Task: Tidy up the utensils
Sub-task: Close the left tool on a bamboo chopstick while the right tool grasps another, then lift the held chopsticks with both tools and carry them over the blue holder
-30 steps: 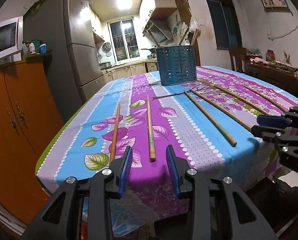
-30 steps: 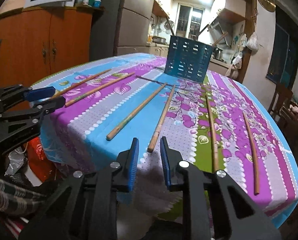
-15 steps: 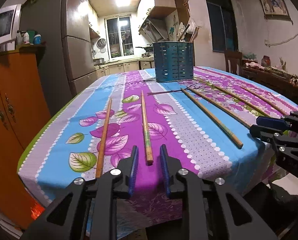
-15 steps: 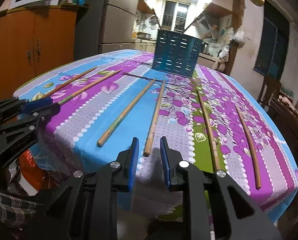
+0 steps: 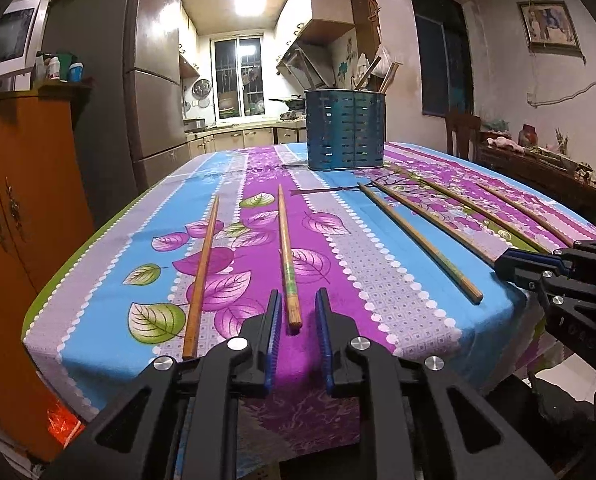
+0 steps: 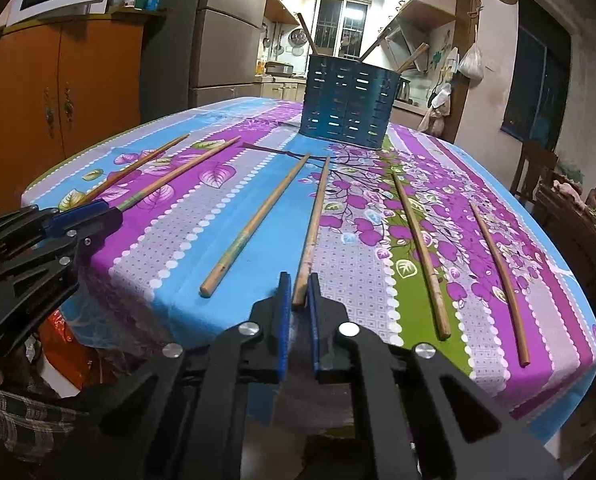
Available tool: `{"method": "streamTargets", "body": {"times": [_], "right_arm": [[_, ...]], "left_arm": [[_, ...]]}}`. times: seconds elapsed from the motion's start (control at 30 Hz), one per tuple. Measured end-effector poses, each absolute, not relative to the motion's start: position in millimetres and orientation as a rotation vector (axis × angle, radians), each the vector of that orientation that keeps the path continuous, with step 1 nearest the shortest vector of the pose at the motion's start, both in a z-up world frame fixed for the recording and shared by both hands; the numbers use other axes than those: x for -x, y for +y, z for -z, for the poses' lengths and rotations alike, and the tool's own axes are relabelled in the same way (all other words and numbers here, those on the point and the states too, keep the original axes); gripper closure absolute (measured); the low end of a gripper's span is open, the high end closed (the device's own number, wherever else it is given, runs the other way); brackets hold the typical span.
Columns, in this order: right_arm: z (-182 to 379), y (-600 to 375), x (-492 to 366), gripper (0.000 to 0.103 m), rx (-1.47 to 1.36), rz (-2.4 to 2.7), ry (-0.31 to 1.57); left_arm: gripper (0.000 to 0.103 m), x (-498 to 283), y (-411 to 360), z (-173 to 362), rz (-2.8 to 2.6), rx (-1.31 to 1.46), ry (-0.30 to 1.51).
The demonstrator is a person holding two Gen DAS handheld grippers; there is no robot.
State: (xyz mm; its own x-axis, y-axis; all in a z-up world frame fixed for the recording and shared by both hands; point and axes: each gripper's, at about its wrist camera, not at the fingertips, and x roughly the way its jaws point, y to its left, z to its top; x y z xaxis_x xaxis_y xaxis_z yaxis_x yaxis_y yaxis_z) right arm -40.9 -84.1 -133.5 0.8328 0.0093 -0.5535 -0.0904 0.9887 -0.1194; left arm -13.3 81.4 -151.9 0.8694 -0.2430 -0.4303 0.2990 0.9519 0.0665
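Both grippers are working: right gripper (image 6: 298,292) is pinching a chopstick (image 6: 313,224) end at the table edge; left gripper (image 5: 296,310), slightly spread, is straddling another chopstick (image 5: 286,248). Lifting level should help before the blue holder (image 6: 347,100).

Six chopsticks (image 6: 250,228) on table (image 6: 497,264) before holder (image 6: 349,106)

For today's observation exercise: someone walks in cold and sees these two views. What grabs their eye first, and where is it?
Six chopsticks fan out across the bright floral tablecloth, all pointing toward the blue holder at its far end. At the near edge, the right gripper has closed on the end of one chopstick. The left gripper straddles the end of another chopstick, gaps showing beside it.
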Motion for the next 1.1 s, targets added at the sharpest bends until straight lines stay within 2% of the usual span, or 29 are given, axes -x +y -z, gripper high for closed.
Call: {"method": "streamTargets", "body": {"times": [0.23, 0.27, 0.33, 1.1], "right_arm": [[133.4, -84.8, 41.8, 0.097, 0.126, -0.053, 0.582], [133.5, -85.0, 42.2, 0.097, 0.124, -0.053, 0.581], [133.5, -85.3, 42.8, 0.097, 0.119, -0.053, 0.578], [102.5, -102.8, 69.4, 0.098, 0.097, -0.008, 0.423]], "left_arm": [[0.084, 14.2, 80.5, 152.9, 0.282, -0.129, 0.415], [0.09, 14.5, 80.0, 152.9, 0.282, -0.132, 0.414], [0.094, 15.3, 79.3, 153.3, 0.272, -0.139, 0.411], [0.095, 23.3, 83.2, 126.5, 0.253, -0.149, 0.35]]}}
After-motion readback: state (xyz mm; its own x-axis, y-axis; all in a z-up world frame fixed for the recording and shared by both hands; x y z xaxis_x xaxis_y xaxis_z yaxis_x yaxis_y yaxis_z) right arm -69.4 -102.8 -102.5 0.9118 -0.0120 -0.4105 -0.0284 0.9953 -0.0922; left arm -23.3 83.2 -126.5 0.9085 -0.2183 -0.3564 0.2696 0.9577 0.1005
